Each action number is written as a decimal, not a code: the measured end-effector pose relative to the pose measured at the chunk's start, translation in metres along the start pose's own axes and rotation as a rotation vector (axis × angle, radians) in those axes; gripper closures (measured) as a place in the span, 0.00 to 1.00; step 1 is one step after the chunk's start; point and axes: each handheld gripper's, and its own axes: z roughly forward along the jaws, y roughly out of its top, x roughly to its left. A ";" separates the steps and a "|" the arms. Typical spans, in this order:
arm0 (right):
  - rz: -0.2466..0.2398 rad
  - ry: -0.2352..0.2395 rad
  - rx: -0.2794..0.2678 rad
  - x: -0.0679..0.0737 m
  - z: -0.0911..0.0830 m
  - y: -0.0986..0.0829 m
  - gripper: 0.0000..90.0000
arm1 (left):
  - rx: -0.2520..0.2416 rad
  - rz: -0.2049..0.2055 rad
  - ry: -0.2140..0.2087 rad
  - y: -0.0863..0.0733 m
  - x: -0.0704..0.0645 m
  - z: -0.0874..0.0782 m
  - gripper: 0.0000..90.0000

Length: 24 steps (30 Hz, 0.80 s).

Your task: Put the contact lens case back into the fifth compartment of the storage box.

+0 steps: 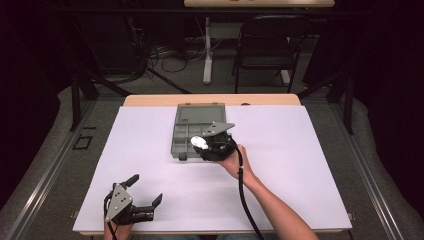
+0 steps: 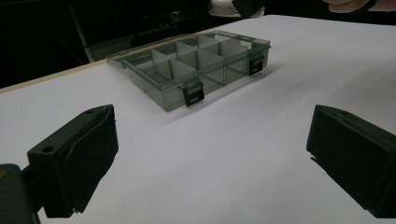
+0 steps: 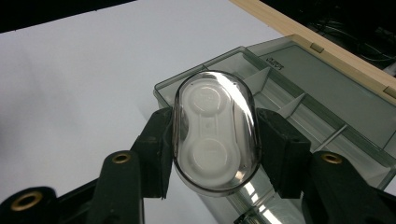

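Clear plastic, oval and domed, with a white two-well insert inside it: this small case (image 3: 215, 133) sits clamped between the two black jaws of the right gripper (image 3: 212, 140), one jaw pressing each long side; in the right gripper view it is held over the near corner of a smoky grey compartment box (image 3: 299, 112), above the box rather than resting in any cell; whether it touches the rim cannot be told. In the high view the right gripper (image 1: 202, 145) hovers at the box's front right part, the white of the case (image 1: 199, 142) just showing at its tip, the person's right hand (image 1: 232, 160) behind it and a black cable trailing back along the forearm.

The compartment box (image 1: 192, 132) lies open near the middle of the white tabletop (image 1: 300, 165), its lid folded flat toward the far edge; thin dividers split the tray into several cells, and two black latches hang on its front wall, as the left gripper view shows (image 2: 196, 70).

The left gripper (image 1: 145, 192) rests low at the near left corner of the tabletop, well apart from the box; its jaws stand wide apart with nothing between them, bare white surface showing in the gap in the left gripper view (image 2: 210, 158).
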 end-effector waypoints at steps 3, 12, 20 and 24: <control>-0.001 -0.001 0.002 -0.001 0.002 0.002 0.55 | -0.001 -0.004 0.002 0.000 0.000 0.000 0.02; -0.009 0.000 0.010 0.000 0.012 0.011 0.55 | -0.003 -0.005 0.002 0.000 0.001 0.000 0.02; -0.004 -0.001 0.015 -0.001 0.017 0.015 0.55 | -0.003 -0.002 0.003 0.000 0.001 -0.001 0.02; -0.001 -0.002 0.018 -0.001 0.020 0.016 0.55 | -0.003 -0.001 0.003 0.000 0.001 0.000 0.02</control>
